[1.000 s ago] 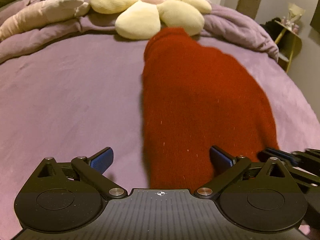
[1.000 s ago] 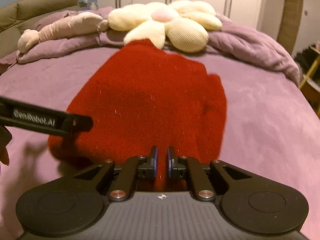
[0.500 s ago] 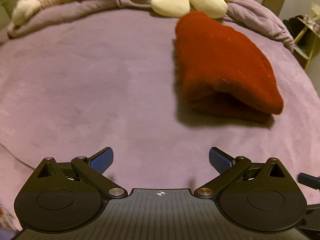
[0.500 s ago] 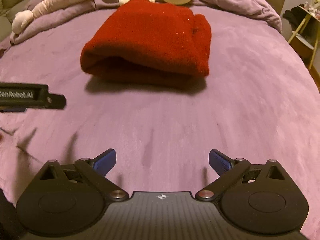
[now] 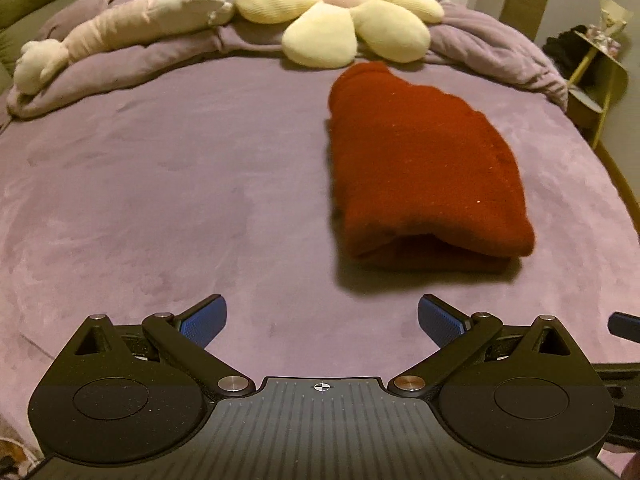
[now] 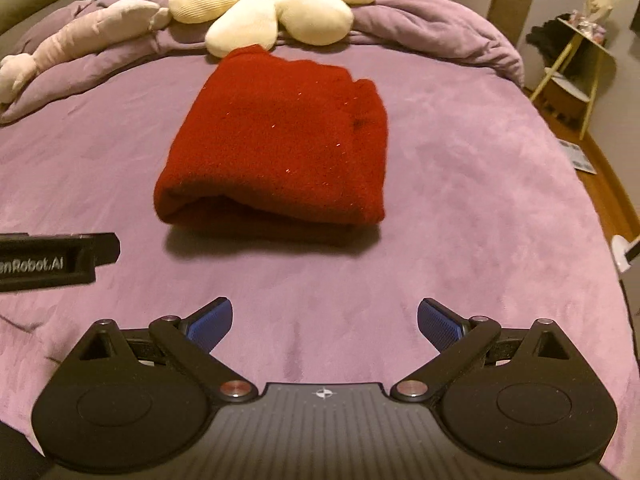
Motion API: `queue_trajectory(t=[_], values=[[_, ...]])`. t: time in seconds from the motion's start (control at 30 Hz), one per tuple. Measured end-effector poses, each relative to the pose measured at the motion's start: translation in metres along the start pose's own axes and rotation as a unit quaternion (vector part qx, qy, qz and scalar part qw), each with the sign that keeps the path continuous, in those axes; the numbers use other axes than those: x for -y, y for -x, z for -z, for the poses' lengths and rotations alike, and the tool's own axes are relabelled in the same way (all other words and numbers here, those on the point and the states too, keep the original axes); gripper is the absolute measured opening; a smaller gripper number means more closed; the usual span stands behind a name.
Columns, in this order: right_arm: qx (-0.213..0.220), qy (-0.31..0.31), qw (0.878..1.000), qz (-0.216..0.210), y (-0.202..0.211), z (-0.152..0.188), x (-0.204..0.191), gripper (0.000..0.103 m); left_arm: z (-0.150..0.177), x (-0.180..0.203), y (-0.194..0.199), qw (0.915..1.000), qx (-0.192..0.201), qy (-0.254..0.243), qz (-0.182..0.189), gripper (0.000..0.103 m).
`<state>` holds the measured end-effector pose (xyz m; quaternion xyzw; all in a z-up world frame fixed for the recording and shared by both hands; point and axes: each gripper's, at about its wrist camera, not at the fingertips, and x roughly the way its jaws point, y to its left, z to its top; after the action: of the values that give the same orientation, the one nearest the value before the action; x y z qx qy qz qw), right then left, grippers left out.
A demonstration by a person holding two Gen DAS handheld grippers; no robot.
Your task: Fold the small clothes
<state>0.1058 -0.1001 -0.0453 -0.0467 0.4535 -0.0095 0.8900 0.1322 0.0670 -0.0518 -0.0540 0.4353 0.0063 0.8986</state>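
A dark red knitted garment lies folded into a thick rectangle on the purple bedspread; it also shows in the right wrist view, folded edge toward me. My left gripper is open and empty, held back from the garment, which lies ahead and to its right. My right gripper is open and empty, with the garment ahead and slightly left. The left gripper's body shows at the left edge of the right wrist view.
A cream flower-shaped cushion and a long pale plush toy lie on a bunched purple duvet at the head of the bed. A yellow side table stands to the right of the bed.
The right gripper let go of the garment and opened. Both grippers drew back from it, so it now lies folded and free on the bed.
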Motion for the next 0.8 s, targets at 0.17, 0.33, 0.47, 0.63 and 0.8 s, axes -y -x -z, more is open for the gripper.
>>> queue_trajectory(t=[0.17, 0.33, 0.47, 0.63, 0.8], values=[[-0.003, -0.011, 1.0, 0.0, 0.002, -0.004, 0.002, 0.099, 0.0, -0.001, -0.002, 1.0, -0.005, 0.003, 0.001, 0.103], [-0.002, -0.024, 1.0, 0.005, 0.001, -0.005, 0.004, 0.099, -0.001, 0.002, 0.0, 0.9999, -0.007, -0.001, 0.008, 0.103], [-0.002, -0.035, 0.999, 0.002, 0.001, -0.006, 0.007, 0.099, 0.001, 0.007, 0.0, 0.9999, -0.009, -0.011, 0.002, 0.103], [0.0, -0.033, 0.999, 0.002, 0.003, -0.006, 0.006, 0.099, 0.002, 0.011, -0.002, 0.9997, -0.013, -0.02, 0.0, 0.103], [0.004, -0.034, 0.999, -0.002, 0.006, -0.005, 0.008, 0.099, 0.004, 0.014, -0.002, 0.9995, -0.016, -0.027, -0.003, 0.103]])
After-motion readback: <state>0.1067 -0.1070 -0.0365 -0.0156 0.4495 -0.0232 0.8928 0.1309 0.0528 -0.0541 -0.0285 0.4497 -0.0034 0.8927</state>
